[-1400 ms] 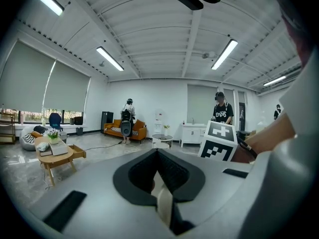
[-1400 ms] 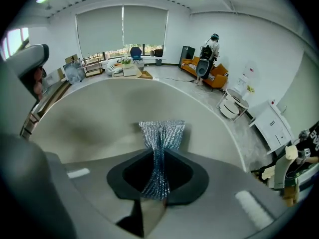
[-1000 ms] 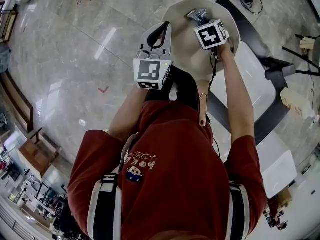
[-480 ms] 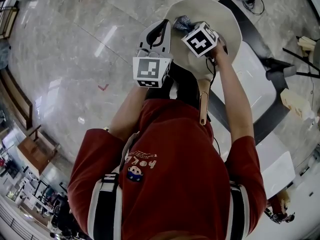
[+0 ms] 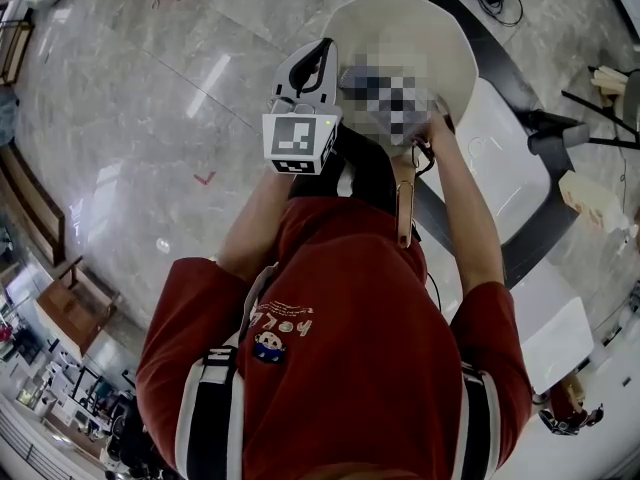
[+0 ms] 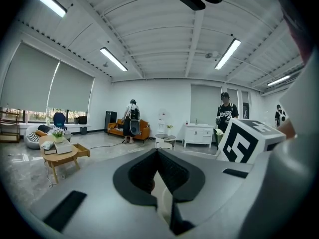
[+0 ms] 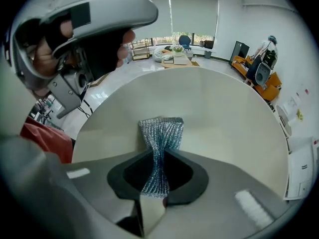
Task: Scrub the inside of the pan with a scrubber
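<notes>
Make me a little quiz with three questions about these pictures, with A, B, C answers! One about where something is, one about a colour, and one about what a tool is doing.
1. Where is the left tool?
A) at the left rim of the pan
B) inside a cupboard
C) on a chair

2. What colour is the scrubber?
A) red
B) silver
C) green

3. What are the jaws of the right tool doing?
A) wide open and empty
B) pinching a spoon
C) shut on the scrubber

Answers:
1 A: the head view shows the left tool right at the pan's left rim.
2 B: the right gripper view shows a shiny silver mesh.
3 C: in the right gripper view, the jaws squeeze the scrubber's middle thin.
</notes>
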A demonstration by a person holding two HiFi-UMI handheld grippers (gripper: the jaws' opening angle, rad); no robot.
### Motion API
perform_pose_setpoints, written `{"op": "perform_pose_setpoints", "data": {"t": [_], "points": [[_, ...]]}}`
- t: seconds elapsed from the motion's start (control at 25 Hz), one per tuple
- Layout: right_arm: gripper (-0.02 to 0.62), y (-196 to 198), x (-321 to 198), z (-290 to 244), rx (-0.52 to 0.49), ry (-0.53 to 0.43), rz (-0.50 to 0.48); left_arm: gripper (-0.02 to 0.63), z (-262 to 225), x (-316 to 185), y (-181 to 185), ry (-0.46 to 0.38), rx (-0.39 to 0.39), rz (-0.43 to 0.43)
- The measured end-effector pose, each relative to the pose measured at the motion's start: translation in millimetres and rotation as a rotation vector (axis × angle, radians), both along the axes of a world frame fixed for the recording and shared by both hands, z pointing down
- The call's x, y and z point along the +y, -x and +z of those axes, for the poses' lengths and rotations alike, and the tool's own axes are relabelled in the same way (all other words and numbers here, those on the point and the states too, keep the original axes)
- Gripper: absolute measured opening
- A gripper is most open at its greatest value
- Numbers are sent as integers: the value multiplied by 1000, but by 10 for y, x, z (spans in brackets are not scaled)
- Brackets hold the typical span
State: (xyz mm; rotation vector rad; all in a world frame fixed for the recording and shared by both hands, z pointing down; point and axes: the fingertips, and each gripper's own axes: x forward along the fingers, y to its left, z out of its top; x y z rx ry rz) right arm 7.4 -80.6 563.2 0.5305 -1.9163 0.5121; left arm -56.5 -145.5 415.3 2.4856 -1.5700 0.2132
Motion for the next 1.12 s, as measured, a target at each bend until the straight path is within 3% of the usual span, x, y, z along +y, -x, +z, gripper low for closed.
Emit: {"op": "perform_pose_setpoints", "data": {"t": [0.16, 0.36, 0.56, 0.76, 1.12], "points": [[75, -188, 67, 20, 36, 5, 6, 6, -10, 15, -84, 0, 0, 19], [77, -475, -4, 15, 53, 16, 81, 5, -31, 16, -145, -3, 1, 34], [80, -842, -184, 18, 133, -28, 160, 6, -23, 15, -157, -4, 1, 38], [80, -1005, -421, 86, 228, -93, 202, 5, -19, 25, -136, -2, 0, 33], [80, -1069, -873, 136, 274, -163, 269, 5, -4, 35, -85, 1, -1, 23]]}}
